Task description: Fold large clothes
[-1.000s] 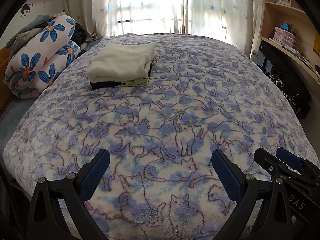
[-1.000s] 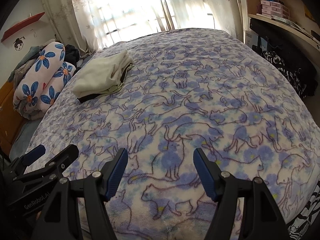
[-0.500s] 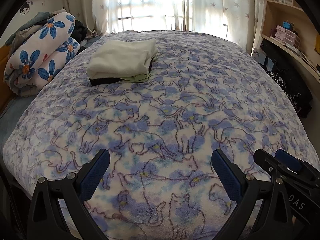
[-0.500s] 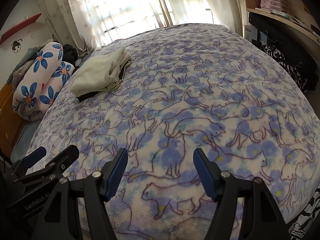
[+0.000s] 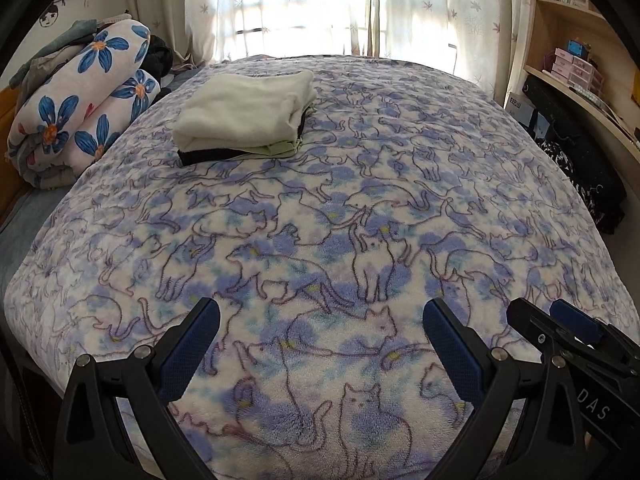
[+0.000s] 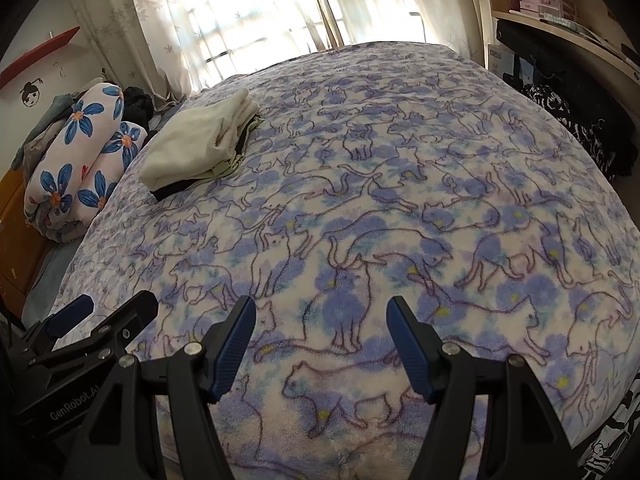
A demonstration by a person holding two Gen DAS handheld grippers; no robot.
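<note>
I hold both grippers low over the near edge of the bed, above its cat-print fleece blanket (image 5: 360,208), each with nothing in it. The left gripper (image 5: 320,344) has its fingers spread wide; the right gripper (image 6: 322,340) shows its fingers apart too, somewhat narrower. The stack of folded clothes (image 5: 244,116), a cream piece on top with pale green and black layers beneath, sits on the blanket's far left part, well away from both grippers and near the rolled flower-print quilt (image 5: 80,112) beside the bed. No unfolded garment lies on the blanket, so I judge this a pause between garments, or the end of the job. The next move, as I read it, calls for fetching another large garment; dark fabric hangs under the shelves (image 6: 576,120) at right.
</note>
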